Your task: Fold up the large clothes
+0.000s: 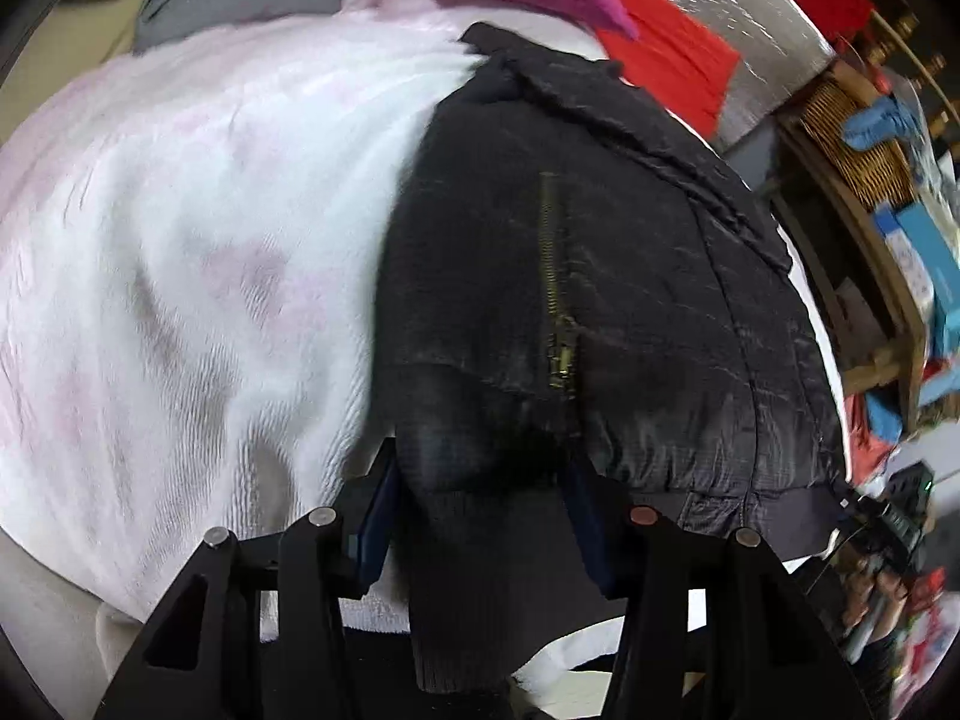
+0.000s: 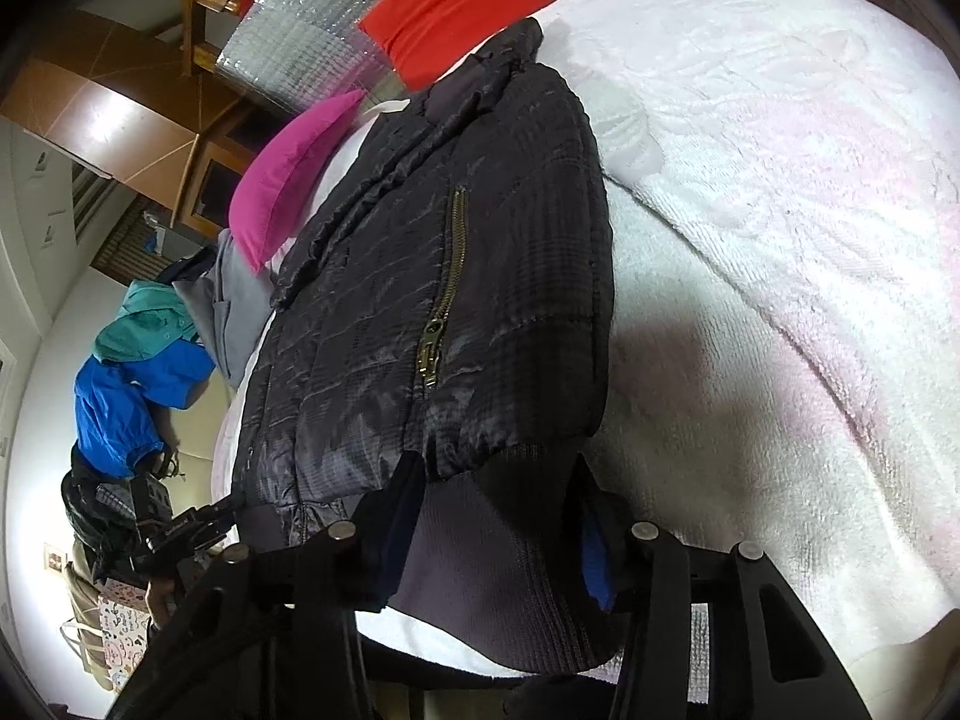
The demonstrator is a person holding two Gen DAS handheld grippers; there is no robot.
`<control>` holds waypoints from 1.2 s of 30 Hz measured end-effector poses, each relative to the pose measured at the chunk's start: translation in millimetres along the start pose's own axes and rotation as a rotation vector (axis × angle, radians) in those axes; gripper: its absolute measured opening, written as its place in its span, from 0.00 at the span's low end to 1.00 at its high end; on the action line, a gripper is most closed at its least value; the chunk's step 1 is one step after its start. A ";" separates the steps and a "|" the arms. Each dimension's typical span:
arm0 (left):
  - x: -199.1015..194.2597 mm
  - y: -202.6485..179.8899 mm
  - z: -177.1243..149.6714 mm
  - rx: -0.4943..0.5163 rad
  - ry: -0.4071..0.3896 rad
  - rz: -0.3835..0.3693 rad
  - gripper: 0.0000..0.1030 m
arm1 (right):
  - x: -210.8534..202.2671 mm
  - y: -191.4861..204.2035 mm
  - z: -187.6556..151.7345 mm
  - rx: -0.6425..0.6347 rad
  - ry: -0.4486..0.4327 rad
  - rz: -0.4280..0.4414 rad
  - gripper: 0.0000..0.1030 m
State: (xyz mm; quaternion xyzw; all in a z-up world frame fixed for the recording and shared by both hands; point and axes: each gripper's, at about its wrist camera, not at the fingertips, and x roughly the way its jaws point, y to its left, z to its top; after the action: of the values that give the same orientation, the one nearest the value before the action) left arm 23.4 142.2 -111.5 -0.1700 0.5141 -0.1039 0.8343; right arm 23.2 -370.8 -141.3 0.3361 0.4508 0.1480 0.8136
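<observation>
The near hem of the black jacket (image 1: 600, 276) runs out of sight below both wrist views, and each gripper's own frame hides the cloth directly beneath it. In the left wrist view the left gripper (image 1: 480, 510) has the ribbed waistband bunched between its blue-padded fingers (image 1: 375, 516), clamped on that fold. In the right wrist view the right gripper (image 2: 498, 516) stands around the ribbed band at the other corner; whether its pads press on the cloth is hard to make out. No earlier view is there to compare. The jacket lies on a white and pale pink towel-like cover (image 2: 780, 240), its long axis running from the waistband nearest the grippers to the collar at the far end, a brass pocket zipper (image 2: 447, 288) lying along that line. Beyond the collar lie a magenta garment (image 2: 288, 180), a red one (image 2: 456, 6) and a silver quilted sheet (image 2: 294, 36). Farther left sits a heap of grey, teal and blue clothes (image 2: 138, 360). A wicker basket (image 1: 852, 138) stands at the far right in the left view, blurred.
</observation>
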 end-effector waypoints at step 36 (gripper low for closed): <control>17.1 -33.9 0.9 -0.017 0.004 0.027 0.53 | 5.3 -5.5 4.6 0.056 0.032 0.038 0.66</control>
State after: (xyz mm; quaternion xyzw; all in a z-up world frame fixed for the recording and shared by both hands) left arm 31.9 105.2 -111.9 -0.1699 0.5190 -0.0886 0.8330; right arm 29.6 -373.8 -146.7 0.3647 0.4611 0.1561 0.7938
